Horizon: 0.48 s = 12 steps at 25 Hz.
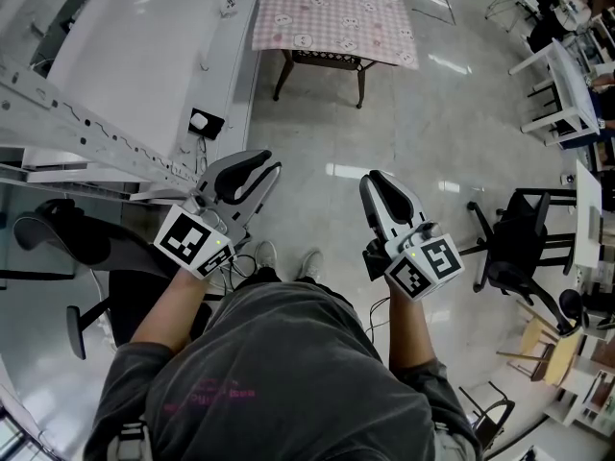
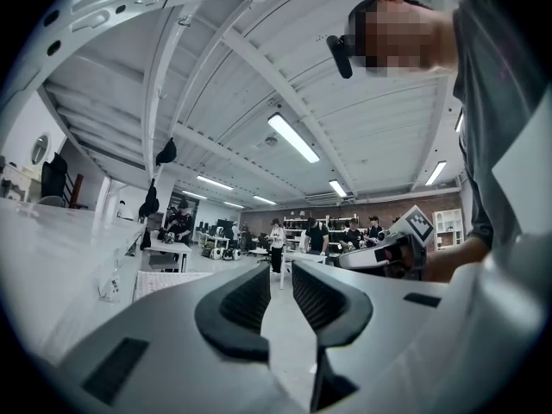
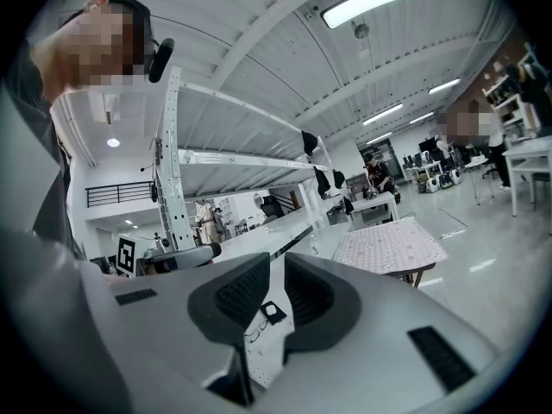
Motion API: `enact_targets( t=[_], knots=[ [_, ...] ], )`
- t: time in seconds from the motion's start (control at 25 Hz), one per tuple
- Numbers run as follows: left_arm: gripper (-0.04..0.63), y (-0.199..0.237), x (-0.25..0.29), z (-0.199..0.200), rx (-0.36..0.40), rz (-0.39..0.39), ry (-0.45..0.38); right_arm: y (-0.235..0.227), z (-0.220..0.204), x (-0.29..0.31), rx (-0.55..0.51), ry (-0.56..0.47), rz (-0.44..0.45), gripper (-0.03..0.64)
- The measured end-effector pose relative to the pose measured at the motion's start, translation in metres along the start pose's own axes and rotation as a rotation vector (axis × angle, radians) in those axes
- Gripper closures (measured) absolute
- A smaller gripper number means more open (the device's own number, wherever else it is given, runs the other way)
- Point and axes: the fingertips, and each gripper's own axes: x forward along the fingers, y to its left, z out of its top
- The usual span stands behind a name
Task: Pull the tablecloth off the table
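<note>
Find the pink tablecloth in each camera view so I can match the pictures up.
Head view: pink tablecloth at top centre.
Left gripper view: small, lower left, just left of the jaws.
Right gripper view: right of centre, above and right of the jaws.
Shared landmark: the long white bench running beside it.

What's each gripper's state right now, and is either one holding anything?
Left gripper: open by a narrow gap, holding nothing.
Right gripper: open by a narrow gap, holding nothing.
</note>
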Motion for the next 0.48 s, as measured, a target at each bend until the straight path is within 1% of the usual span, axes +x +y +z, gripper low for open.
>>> enact_targets(
  t=[0.24,0.32,0.48],
  knots=[
    [0.511,-0.0011,-0.0009,0.0002,0.002,0.004,0.003,0.0023,-0.0016,-0.0010,-0.001,0.008,0.009,0.569],
    [0.508,-0.0006,-0.0020,-0.0004,-0.002,0.006,0.004,0.0030,-0.0016,-0.0008,0.002,0.005,0.010,0.554],
    [0.497,-0.0001,-0.0031,-0.0013,-0.006,0.008,0.005,0.0039,-0.0018,-0.0001,-0.001,0.005,0.009,0.553]
  ],
)
